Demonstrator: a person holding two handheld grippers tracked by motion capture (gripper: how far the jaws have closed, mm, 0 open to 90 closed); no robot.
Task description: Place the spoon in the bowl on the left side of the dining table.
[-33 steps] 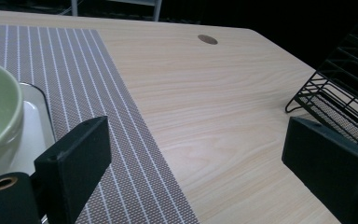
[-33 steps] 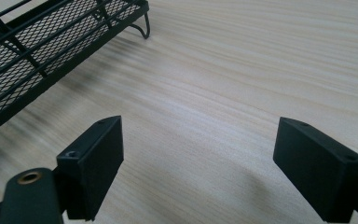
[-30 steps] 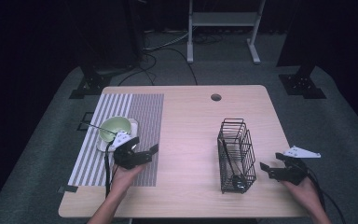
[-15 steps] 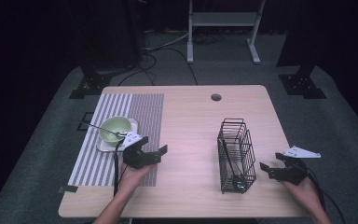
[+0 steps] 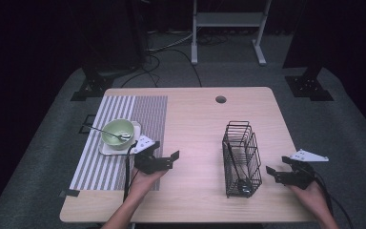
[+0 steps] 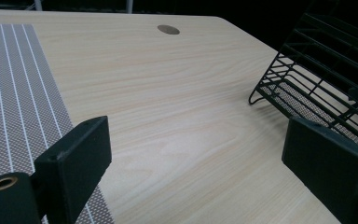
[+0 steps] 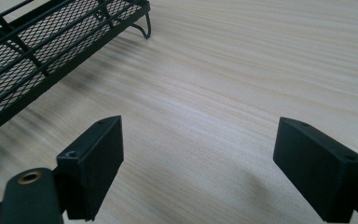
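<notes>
Desk (image 5: 195, 124) under your hands carries a striped mat (image 5: 124, 138) at left, a black wire rack (image 5: 240, 160) right of centre, and a green bowl (image 5: 118, 133) on the mat. Your left gripper (image 5: 164, 160) and right gripper (image 5: 279, 174) both gape wide, holding nothing.

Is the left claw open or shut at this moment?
Open. The left claw has its jaws wide apart with bare table between them, holding nothing.

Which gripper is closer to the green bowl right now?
The left gripper, just right of the green bowl; the right gripper sits beyond the wire rack.
</notes>
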